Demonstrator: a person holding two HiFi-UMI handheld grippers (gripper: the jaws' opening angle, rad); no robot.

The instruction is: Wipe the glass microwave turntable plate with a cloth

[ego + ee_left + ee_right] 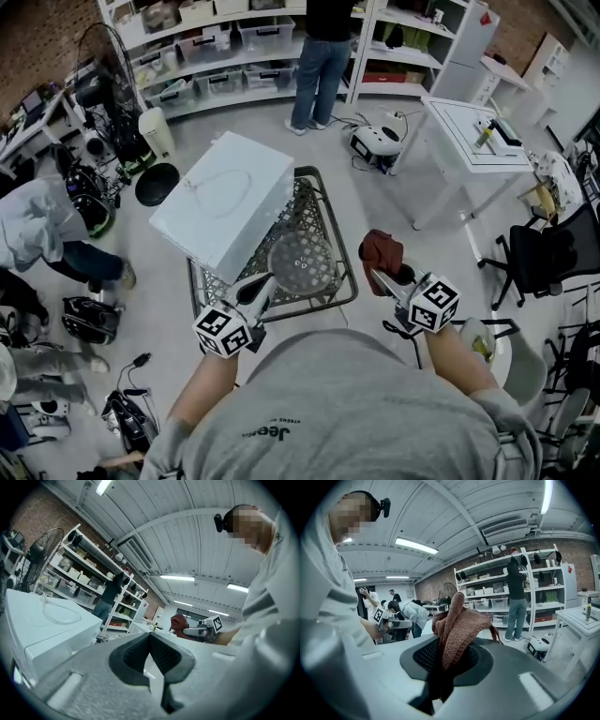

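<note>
The round glass turntable plate (302, 261) lies flat on a metal mesh table (330, 302), just right of the white microwave (225, 202). My left gripper (265, 281) sits at the plate's near left edge, tilted up; in the left gripper view its jaws (151, 637) stand shut with nothing between them. My right gripper (382, 278) hovers off the table's right side, shut on a red-brown knitted cloth (382, 251). In the right gripper view the cloth (457, 625) bunches up out of the jaws. The left gripper view also shows that cloth (179, 622).
The microwave (47, 625) fills the table's left half. A person (319, 61) stands at the shelves (216, 47) beyond. A white table (469, 131) and a black chair (548, 258) stand to the right. People and gear crowd the floor at left (47, 234).
</note>
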